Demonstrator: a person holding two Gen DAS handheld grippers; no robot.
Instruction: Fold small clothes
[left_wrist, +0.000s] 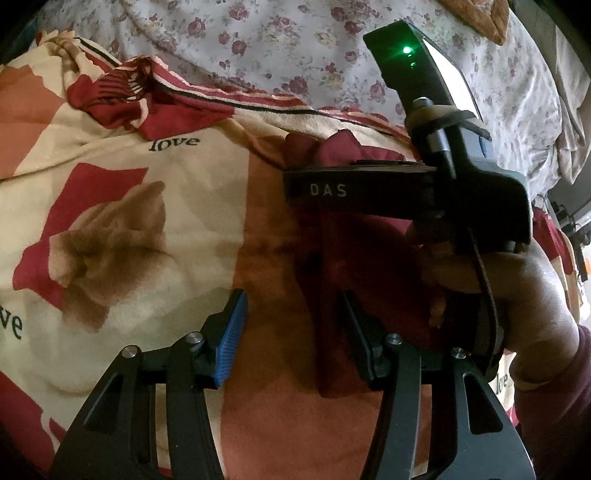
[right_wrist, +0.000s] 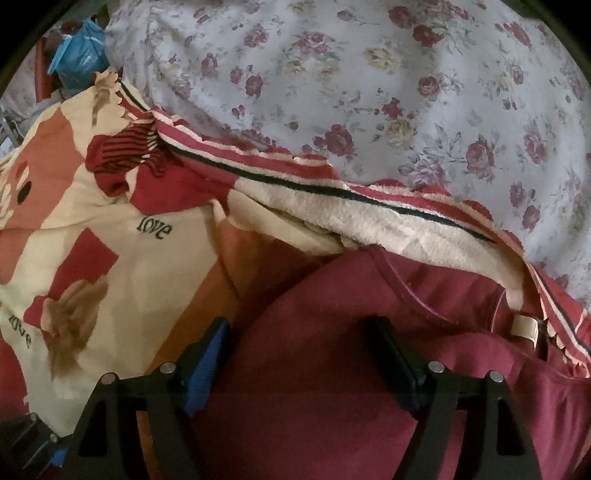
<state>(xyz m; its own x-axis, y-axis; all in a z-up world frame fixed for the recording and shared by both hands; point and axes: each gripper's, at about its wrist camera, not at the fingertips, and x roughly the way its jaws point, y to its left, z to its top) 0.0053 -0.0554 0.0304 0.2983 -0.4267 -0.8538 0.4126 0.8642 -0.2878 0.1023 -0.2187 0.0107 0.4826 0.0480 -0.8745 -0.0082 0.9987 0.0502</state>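
Right wrist view: maroon garment (right_wrist: 332, 350) spread low and centre, smooth matte knit, softly mounded, with a thin curved seam near its upper edge and a small cream label (right_wrist: 523, 326) at the right. Lying on a plush fleece blanket (right_wrist: 110, 258) printed in cream, red and orange blocks with the word "love" — pile fuzzy where the striped, scalloped border folds back just above the garment. Right gripper (right_wrist: 299, 325) poised over the maroon cloth with jaws spread wide, one blue ribbed pad and one black finger well apart, nothing pinched between them. Left wrist view: left gripper (left_wrist: 291, 299) about half open above a shadowed maroon fold (left_wrist: 325, 258), no clamp visible on the cloth; whether the dark right-hand pad brushes that fold cannot be told. Just beyond, the right hand (left_wrist: 517, 288) wrapped round the black tool body, green light glowing on top. Farther out, past the blanket's border, a pale floral sheet (right_wrist: 406, 92), rumpled in broad soft folds — open room above and to the right. Crinkled blue plastic bag (right_wrist: 79, 55) at the far upper left edge.
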